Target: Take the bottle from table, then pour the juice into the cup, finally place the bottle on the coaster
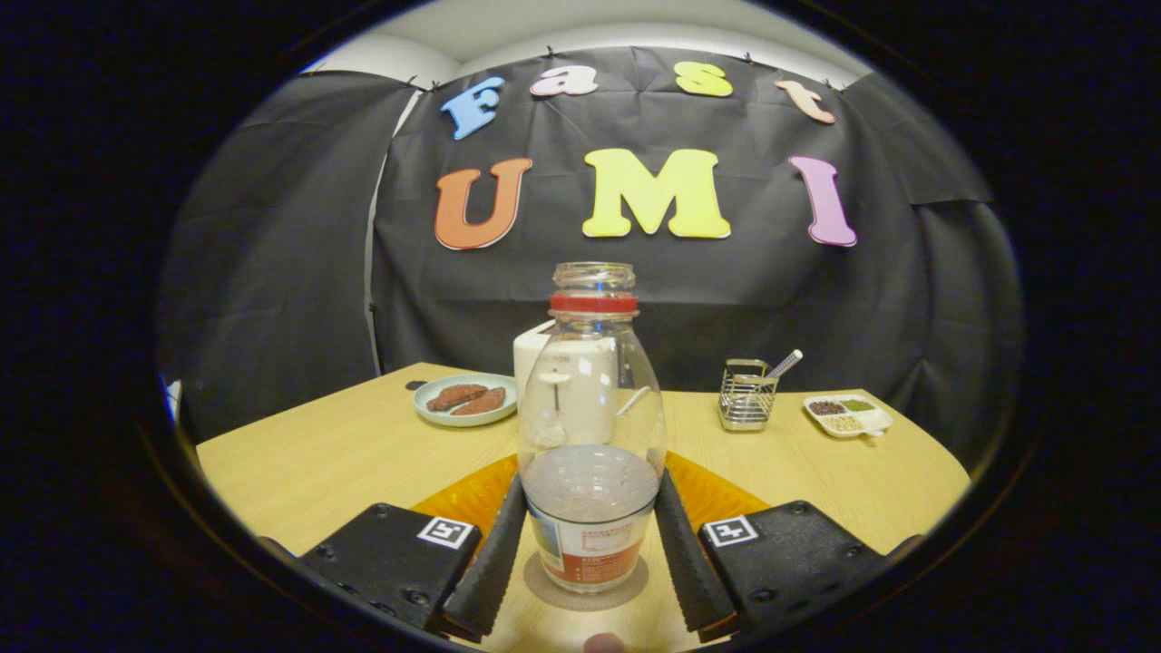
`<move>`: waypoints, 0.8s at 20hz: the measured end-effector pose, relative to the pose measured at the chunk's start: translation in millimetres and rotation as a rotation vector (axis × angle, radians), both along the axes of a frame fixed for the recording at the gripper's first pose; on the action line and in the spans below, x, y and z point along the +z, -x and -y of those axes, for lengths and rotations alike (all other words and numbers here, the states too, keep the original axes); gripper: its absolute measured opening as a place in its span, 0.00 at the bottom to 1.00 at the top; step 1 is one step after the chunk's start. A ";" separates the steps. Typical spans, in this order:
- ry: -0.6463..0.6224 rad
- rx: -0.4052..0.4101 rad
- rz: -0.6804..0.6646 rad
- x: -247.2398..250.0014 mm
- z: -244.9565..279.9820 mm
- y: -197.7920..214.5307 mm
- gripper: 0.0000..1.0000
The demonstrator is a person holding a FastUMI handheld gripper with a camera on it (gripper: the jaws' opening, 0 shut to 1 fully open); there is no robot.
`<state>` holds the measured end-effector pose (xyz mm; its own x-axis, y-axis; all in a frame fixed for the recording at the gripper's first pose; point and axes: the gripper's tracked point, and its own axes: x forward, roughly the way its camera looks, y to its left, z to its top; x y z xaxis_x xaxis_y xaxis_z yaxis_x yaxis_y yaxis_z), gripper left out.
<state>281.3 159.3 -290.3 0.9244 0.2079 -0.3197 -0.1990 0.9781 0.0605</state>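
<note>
Gripper view shows a wooden table [336, 453]. Going left to right, a plate [465, 399] with brown food sits near the far left edge. Next comes the clear bottle [591, 426], standing straight up with no cap and a little juice in the bottom. It rests on a round coaster [586, 594], so it looks put down where it belongs. A white cup [564, 385] stands just behind it. The gripper [590, 553] has one finger on each side of the bottle; I cannot tell if they press it or have let go. Farther right are a wire basket [746, 394] and a small snack tray [848, 415] near the far right edge.
</note>
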 end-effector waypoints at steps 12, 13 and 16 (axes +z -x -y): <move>0.038 -0.007 0.016 -7.0 4.0 7.2 0.92; 0.035 -0.015 0.027 -2.3 5.2 7.8 0.97; 0.014 -0.052 0.041 11.5 15.3 15.0 1.00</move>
<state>266.3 144.0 -278.7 0.9462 0.1554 -0.2838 -0.1502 0.9878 0.0400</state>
